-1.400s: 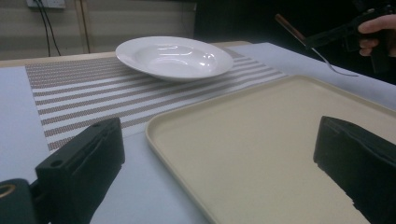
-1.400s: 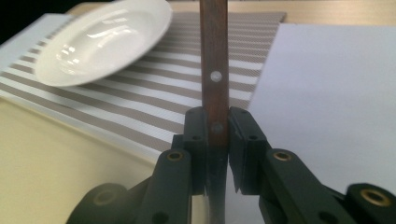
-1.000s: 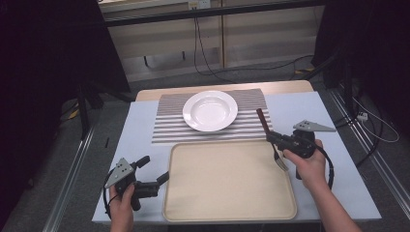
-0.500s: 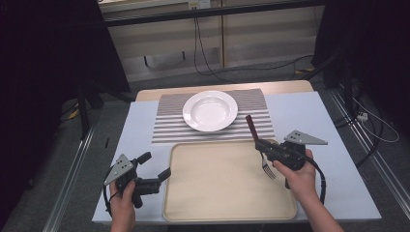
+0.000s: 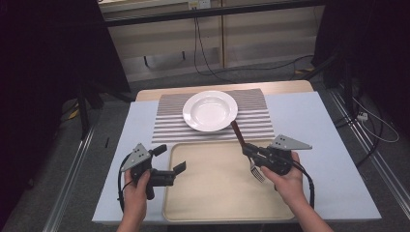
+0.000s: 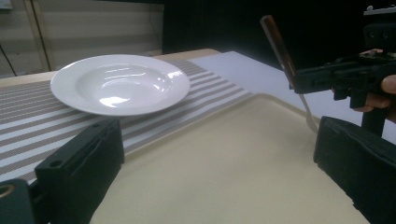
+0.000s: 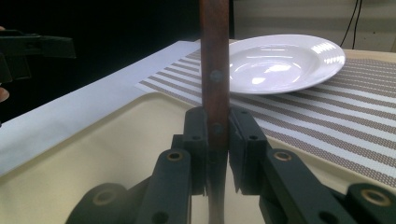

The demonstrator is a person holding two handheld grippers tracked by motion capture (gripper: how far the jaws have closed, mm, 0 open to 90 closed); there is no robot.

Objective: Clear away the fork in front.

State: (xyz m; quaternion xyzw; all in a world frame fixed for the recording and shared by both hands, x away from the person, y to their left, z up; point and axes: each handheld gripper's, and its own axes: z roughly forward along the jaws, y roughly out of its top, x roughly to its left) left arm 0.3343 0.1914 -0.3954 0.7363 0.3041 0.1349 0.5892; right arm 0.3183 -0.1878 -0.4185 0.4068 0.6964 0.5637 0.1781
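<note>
Fork [image 5: 252, 157] clamped by handle in right tool [image 5: 251, 153] over tray [image 5: 217, 203] nr bench's near edge; left tool [image 5: 170, 158] open, empty; next: lay it by plate [image 5: 210, 110].

Your table [image 5: 309, 121] is carrying a mat and a tray.
A striped placemat [image 5: 256, 121] is lying at the far side, a beige tray [image 5: 217, 193] is sitting nearest you.

A plate [image 5: 210, 110] sits on a striped placemat [image 5: 256, 121] at the far middle of the table [image 5: 309, 116]. Just near of the placemat lies a tray [image 5: 212, 193]. The left gripper [image 5: 169, 162] is at the tray's left edge. Over the tray's right part, the right gripper [image 5: 252, 152] clamps a fork [image 5: 256, 171], handle toward the plate.
</note>
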